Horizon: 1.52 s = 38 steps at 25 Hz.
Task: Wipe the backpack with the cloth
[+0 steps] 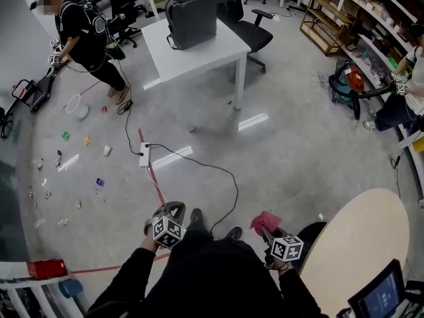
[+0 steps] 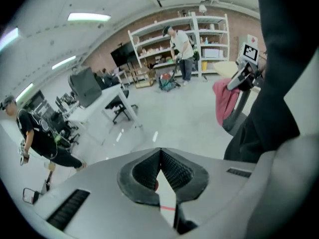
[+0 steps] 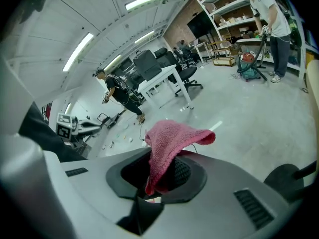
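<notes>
A dark grey backpack [image 1: 191, 16] stands upright on a white table [image 1: 225, 48] far ahead across the floor; it also shows in the left gripper view [image 2: 85, 85] and the right gripper view [image 3: 147, 63]. My right gripper [image 3: 160, 169] is shut on a pink cloth [image 3: 171, 142], which sticks up out of the jaws and folds over. In the head view the cloth [image 1: 265, 221] is at the lower middle, just ahead of the right gripper [image 1: 264, 231]. My left gripper [image 2: 160, 169] is shut with nothing in it and is held low at the left [image 1: 169, 211].
A black office chair [image 1: 248, 28] stands right of the table. A power strip [image 1: 144, 155] with a black cable and several small scattered items lie on the floor. A round beige table [image 1: 361, 244] with a laptop [image 1: 383, 295] is at my right. People work at both sides.
</notes>
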Tool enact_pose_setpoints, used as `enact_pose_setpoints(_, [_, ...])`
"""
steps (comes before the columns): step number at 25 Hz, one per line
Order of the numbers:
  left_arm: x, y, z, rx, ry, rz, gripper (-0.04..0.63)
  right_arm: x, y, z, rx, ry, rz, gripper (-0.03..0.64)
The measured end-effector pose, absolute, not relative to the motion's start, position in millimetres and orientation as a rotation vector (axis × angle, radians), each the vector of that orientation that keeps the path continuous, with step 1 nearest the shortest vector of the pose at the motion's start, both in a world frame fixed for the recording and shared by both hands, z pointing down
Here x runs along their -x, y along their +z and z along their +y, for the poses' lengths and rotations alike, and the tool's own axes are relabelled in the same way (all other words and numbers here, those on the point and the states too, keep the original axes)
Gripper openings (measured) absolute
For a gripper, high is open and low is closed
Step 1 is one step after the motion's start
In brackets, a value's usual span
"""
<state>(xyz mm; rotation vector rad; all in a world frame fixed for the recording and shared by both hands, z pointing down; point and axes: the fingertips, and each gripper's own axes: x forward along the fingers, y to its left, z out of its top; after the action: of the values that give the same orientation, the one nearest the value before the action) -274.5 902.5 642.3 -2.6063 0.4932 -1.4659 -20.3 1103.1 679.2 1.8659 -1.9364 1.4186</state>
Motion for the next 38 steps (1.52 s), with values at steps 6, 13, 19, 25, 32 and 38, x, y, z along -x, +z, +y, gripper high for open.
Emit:
enact_pose_setpoints(6, [210.0, 575.7, 887.7, 2.781, -1.166, 0.353, 0.017, 36.8, 663.5, 1052.5, -1.806, 1.301, -1.973, 0.066])
enact_pose_setpoints(13, [161.5, 531.9, 834.1, 3.153, -0.812, 0.207, 0.017, 26.8, 628.4, 982.5, -1.944, 1.207, -1.904, 0.066])
enact_pose_setpoints(19, [156.6, 535.5, 768.2, 3.172, -0.777, -0.020, 0.017, 34.2, 607.9, 895.8, -2.029, 1.165, -1.847, 0.066])
enact_pose_setpoints(25, [174.9, 553.5, 722.1, 3.202, -0.789, -0.145, 0.017, 77.7, 612.6, 835.6, -1.907, 1.159, -1.850, 0.066])
enact_pose_setpoints(32, [179.2, 558.1, 666.1, 3.321, -0.776, -0.036, 0.017, 71.4, 612.7, 786.9, -1.838, 1.129, -1.838, 0.066])
enact_pose_setpoints(38, [158.5, 548.7, 618.5, 3.348, -0.745, 0.191, 0.017, 43.9, 619.3, 719.6, -1.725, 1.093, -1.954, 0.066])
